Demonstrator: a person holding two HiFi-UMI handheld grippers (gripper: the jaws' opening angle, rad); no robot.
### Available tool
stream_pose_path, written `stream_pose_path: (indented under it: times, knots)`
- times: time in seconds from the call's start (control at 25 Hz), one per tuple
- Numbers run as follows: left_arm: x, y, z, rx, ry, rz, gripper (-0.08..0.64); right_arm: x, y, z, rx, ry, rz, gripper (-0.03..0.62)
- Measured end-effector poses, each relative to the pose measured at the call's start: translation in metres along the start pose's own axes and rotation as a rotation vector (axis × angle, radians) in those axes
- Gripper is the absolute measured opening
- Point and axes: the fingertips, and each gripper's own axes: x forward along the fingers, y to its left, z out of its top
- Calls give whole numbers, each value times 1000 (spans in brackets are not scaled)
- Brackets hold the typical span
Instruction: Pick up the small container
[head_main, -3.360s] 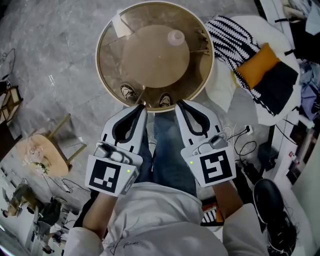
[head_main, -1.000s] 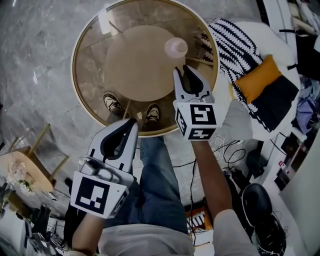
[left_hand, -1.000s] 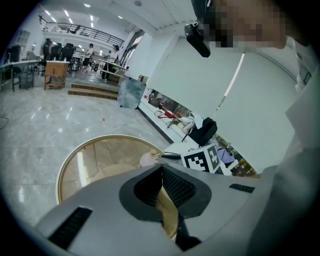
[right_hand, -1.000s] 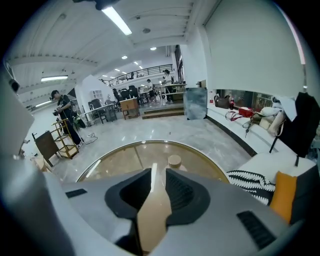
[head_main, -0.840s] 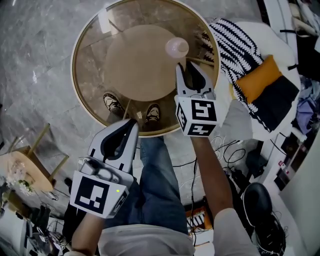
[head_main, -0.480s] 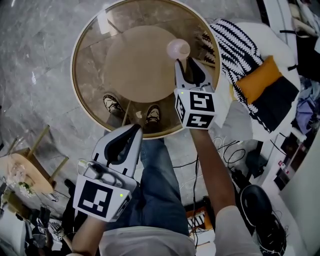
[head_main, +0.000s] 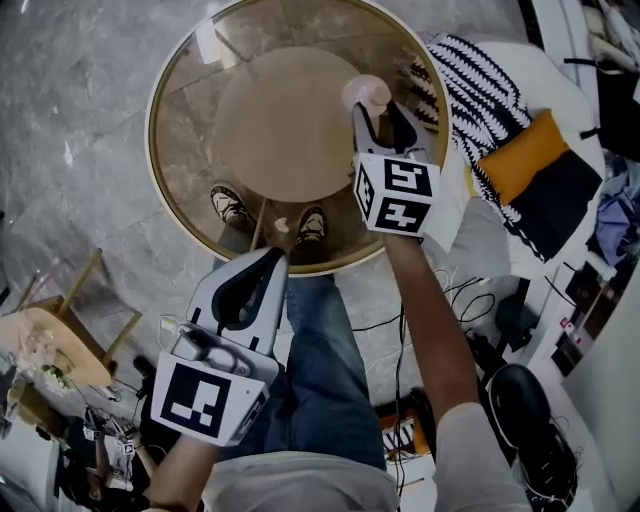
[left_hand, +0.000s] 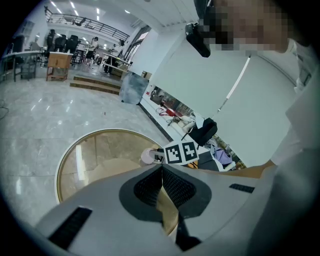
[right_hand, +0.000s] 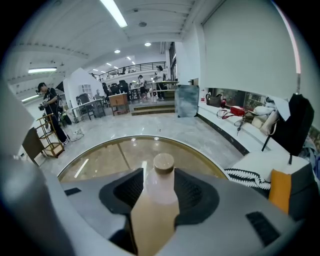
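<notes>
Right tongs (right_hand: 159, 176), reached out over the table, stand parted with the small frosted, pale pink bottle with a round cork-coloured cap (right_hand: 161, 187) between the two jaws. The ribbed black pads sit right against its sides. Whether they press on it yet cannot be told, and the bottle appears to stand on the table. Left tongs (left_hand: 161, 172) are held back near the person's lap, jaws together at the tips, holding nothing.

Seen from the head camera, the bottle (head_main: 366, 92) stands near the right edge of the round glass-topped table with a gold rim (head_main: 152, 120).

Likely risks: the bottle is tall for its base and the glass is slick, so a squeeze that lands off-centre could tip it or slide it towards the nearby rim. Its rounded shoulder narrows upward, so a grip placed high may slip off. Too hard a squeeze could pop it out forward.

The bottle looks smooth and translucent and its cap matte. A tan round disc (head_main: 285, 125) shows through the reflective glass. The tongs are white plastic.
</notes>
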Motion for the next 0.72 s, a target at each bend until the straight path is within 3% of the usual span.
stream_pose_path:
  times: [0.72]
  knots:
    - [1,8,-5,26,24,-13,18,20,-11,1,25,-10,-66,183]
